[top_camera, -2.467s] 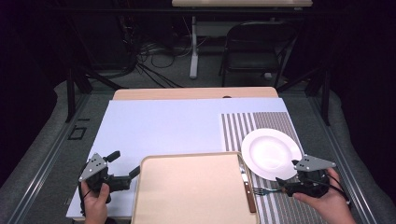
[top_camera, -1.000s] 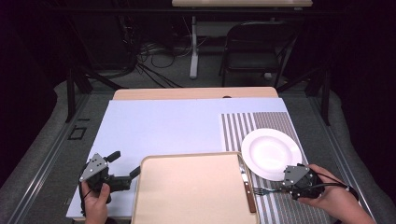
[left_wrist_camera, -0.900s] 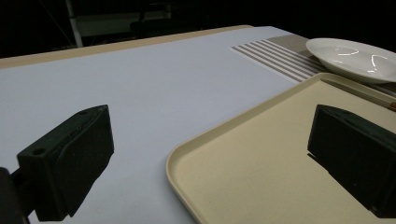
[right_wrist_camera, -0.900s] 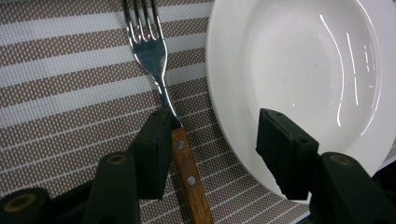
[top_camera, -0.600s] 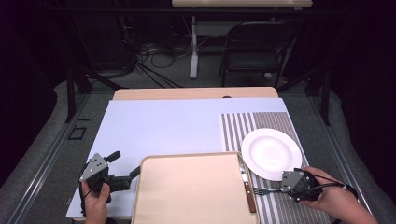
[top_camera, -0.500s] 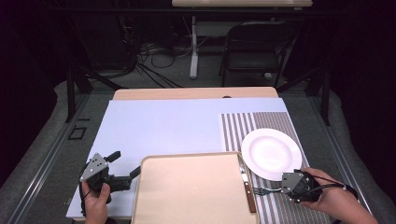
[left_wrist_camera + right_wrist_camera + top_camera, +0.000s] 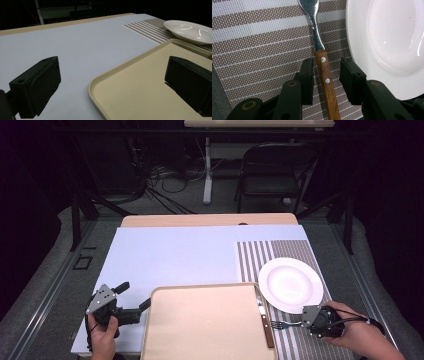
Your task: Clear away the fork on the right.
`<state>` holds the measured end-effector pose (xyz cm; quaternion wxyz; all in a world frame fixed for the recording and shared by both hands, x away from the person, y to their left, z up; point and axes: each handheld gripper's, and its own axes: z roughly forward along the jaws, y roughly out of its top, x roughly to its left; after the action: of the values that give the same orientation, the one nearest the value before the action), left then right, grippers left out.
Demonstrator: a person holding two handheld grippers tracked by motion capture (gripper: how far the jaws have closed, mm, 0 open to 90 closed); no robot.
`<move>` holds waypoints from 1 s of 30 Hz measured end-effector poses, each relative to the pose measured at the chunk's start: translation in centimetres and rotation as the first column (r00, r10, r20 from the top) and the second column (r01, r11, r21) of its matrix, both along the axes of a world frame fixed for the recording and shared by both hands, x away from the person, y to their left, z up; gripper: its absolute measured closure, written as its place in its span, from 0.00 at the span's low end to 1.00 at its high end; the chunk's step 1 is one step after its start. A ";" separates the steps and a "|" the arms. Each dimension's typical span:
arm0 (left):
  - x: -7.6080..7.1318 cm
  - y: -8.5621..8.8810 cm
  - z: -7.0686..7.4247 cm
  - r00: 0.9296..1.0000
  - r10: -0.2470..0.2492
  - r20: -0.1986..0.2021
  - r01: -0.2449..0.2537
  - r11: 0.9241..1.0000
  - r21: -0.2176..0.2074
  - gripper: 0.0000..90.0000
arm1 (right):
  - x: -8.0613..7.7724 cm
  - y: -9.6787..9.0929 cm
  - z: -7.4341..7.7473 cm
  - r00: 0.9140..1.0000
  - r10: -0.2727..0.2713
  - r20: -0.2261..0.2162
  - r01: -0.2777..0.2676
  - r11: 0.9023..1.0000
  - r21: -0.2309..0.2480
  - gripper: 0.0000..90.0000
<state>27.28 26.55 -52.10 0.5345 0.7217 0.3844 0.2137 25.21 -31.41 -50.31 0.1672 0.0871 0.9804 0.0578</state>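
Right now your right gripper (image 7: pixel 325 81) has its jaws set either side of the fork (image 7: pixel 323 72), and they have just been closing in on it. In the right gripper view the wooden handle with its two rivets runs up the middle of the frame between the black pads; one pad sits just against the handle's left edge, the other stands slightly apart on its right, so the fork is framed but not yet pinched. Its long axis runs from bottom centre to top centre, leaning a little left as it climbs, and the metal neck points to the top edge.

In the high view the fork (image 7: pixel 285 324) lies at lower right on the striped placemat (image 7: pixel 270 251), its long axis roughly level across the frame, tines pointing left toward the knife (image 7: pixel 264 316) at the right edge of the tan tray (image 7: pixel 200 330). The handle end reaches into your right gripper (image 7: pixel 306 322). The white plate (image 7: pixel 291 284) sits just above it.

Your left gripper (image 7: pixel 135 296), at lower left, has its jaws spread wide with nothing between them, one near the tray's (image 7: pixel 120 75) left rim.
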 end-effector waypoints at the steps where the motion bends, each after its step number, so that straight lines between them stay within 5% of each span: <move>1: 0.0 0.0 0.0 1.000 -0.001 -0.001 0.001 1.000 0.004 0.00 | 0.0 0.0 -0.1 1.000 -0.005 -0.001 0.005 1.000 -0.008 0.72; 3: 0.0 0.0 0.0 1.000 0.000 0.000 0.000 1.000 0.004 0.00 | 0.0 0.1 -0.1 1.000 -0.010 0.000 0.010 0.999 -0.051 0.73; 10: 0.0 0.0 0.0 1.000 0.000 0.001 0.000 1.000 0.004 0.01 | 0.4 -0.2 -1.1 1.000 -0.006 -0.014 0.005 1.000 -0.027 0.74; 16: 0.0 0.0 0.0 1.000 0.003 0.003 -0.003 1.000 -0.001 0.00 | 0.7 -0.2 -1.3 0.999 -0.016 -0.046 0.013 0.998 -0.063 0.74; 17: 0.0 0.0 0.0 1.000 0.002 0.003 -0.002 1.000 -0.001 0.01 | 0.7 -0.2 -1.5 0.999 -0.022 -0.033 0.021 0.999 -0.037 0.74; 30: 0.0 0.1 0.0 1.000 0.004 0.006 -0.004 1.000 -0.002 0.00 | 1.2 -0.1 -1.8 0.998 -0.005 -0.057 0.002 0.998 -0.064 0.77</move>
<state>27.31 26.61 -52.13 0.5360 0.7197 0.3844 0.2168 26.41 -31.46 -52.11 0.1420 0.0851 0.9859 0.0236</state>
